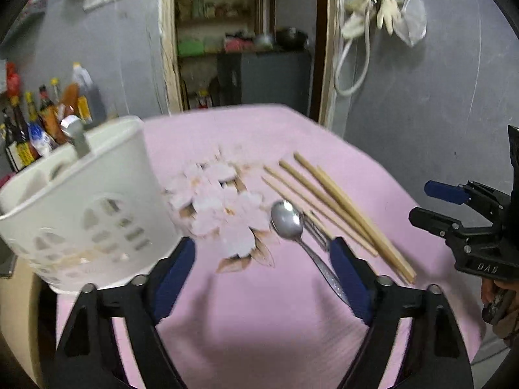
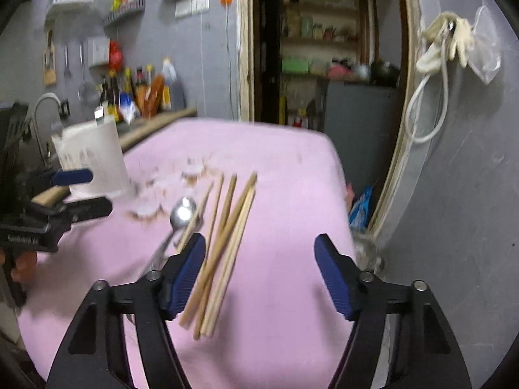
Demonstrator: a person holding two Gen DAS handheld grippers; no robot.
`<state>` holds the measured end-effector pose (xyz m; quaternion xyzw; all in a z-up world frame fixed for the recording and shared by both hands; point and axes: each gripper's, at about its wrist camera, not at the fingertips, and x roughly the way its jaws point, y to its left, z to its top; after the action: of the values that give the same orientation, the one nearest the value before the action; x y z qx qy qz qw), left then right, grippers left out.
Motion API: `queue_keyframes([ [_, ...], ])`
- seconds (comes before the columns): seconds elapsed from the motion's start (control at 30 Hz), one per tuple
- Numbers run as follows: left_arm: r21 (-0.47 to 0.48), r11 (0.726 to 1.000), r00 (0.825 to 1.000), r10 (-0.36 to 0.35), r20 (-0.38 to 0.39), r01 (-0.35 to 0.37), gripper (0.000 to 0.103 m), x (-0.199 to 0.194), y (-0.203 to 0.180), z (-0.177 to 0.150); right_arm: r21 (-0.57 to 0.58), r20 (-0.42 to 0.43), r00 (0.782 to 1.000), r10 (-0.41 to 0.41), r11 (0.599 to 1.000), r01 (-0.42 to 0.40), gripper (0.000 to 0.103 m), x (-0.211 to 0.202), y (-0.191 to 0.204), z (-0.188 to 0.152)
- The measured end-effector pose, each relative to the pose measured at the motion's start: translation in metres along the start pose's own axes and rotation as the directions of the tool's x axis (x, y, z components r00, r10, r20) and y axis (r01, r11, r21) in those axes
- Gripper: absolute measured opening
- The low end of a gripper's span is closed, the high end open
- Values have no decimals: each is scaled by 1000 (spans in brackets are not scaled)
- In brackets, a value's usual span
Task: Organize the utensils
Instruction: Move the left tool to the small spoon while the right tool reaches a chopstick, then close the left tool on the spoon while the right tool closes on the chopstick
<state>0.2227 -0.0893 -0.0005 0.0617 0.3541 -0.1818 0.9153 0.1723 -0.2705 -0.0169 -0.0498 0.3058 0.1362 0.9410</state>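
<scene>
Both claws spread, pinching nothing. Left claw low over the pink cloth on the bench, jaws straddling bare cloth and the floral print; right-hand pad close against the spoon handle, contact not confirmed. Right claw likewise wide, left pad overlapping the near ends of the chopsticks in view, touching or not impossible to tell

Location of task items: chopsticks, spoon and a fork lying loose together on the cloth, fork tucked just beside the spoon and partly under the sticks. White perforated holder standing at the left edge of the bench, something grey already upright inside

Risks noted:
- Chopsticks fanned and crossing; closing on the bundle off-centre likely to catch some only, scattering or rolling the rest toward the bench edge
- Spoon, fork and sticks overlapping; lifting one likely to drag its neighbours
- Soft cloth liable to bunch under a low pad and shift everything
- Holder near the edge, light-looking; knock from the left claw could tip it
- Both claws near the same pile; collision possible

Writing: moulded letters on the right claw body, seemingly "DAG" or similar, uncertain. Bottle labels behind too blurred to read
</scene>
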Motion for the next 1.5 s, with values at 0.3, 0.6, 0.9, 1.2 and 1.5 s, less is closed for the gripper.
queue_keyframes([
  [0.3, 3, 1000, 994, -21, -106, 21, 48, 41, 1, 10, -29, -121, 992, 27, 999, -31, 42, 34, 5, -3],
  [0.6, -20, 999, 989, -30, -147, 28, 37, 71, 7, 21, -36, -160, 986, 37, 998, -43, 32, 51, 2, 6],
  [0.9, -58, 997, 986, -60, -155, 51, 30, 81, 13, 29, -66, -181, 983, 18, 997, -30, 31, 67, 8, 20],
  [1.2, -108, 987, 974, -140, -178, 123, 15, 94, 18, 35, -127, -217, 976, -25, 992, -3, 30, 79, 12, 24],
  [1.5, -123, 982, 973, -165, -162, 146, 4, 94, 19, 36, -169, -234, 971, -54, 986, 14, 24, 96, 11, 39],
])
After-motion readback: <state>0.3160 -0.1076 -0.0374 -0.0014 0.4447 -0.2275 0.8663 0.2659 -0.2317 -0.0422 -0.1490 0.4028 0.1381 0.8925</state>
